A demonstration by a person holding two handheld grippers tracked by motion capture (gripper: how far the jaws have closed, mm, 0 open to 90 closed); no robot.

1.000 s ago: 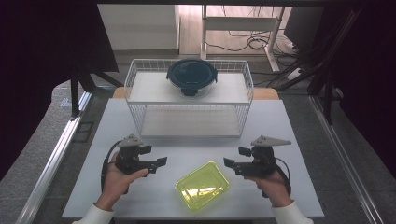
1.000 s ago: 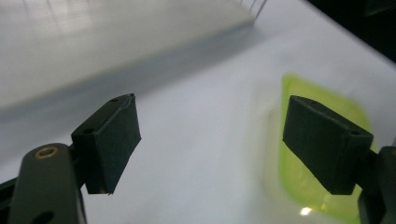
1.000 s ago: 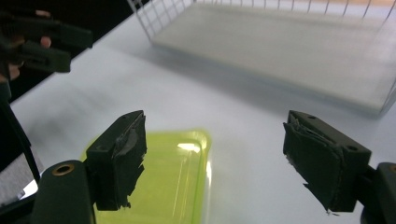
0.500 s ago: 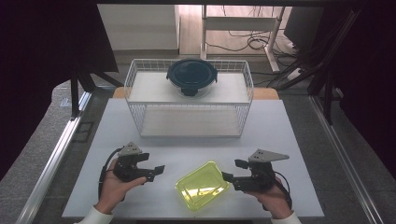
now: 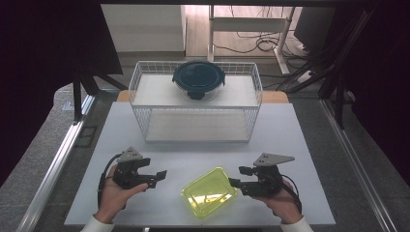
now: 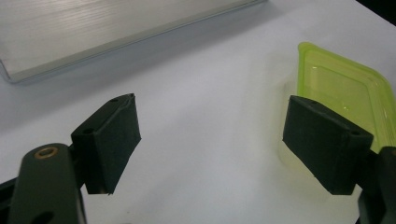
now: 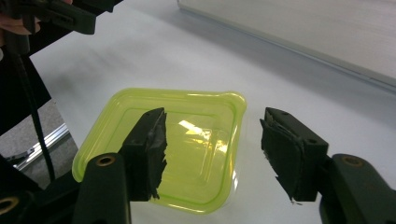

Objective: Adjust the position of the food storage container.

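White tabletop, seen from above. Yellow-green container, clear plastic, square with rounded corners, lies at about 6 o'clock near the front edge, between the two hands and turned corner-on.

Right gripper at 4 o'clock, held level, pointing toward 9 o'clock at the container's right corner. Jaws apart and have just been closing. In the right gripper view they straddle the near corner of the container: one jaw over the hollow inside, the other outside over bare tabletop. Pads do not press the rim; whether either touches it I cannot tell.

Left gripper at 8 o'clock, level, pointing toward 3 o'clock. Jaws wide apart, nothing between them. The left gripper view has plain tabletop in the gap and the container off beyond the right-hand jaw, near but apart.

At 12 o'clock, a white wire basket with a dark round lidded container up on its top level, well apart from both grippers.
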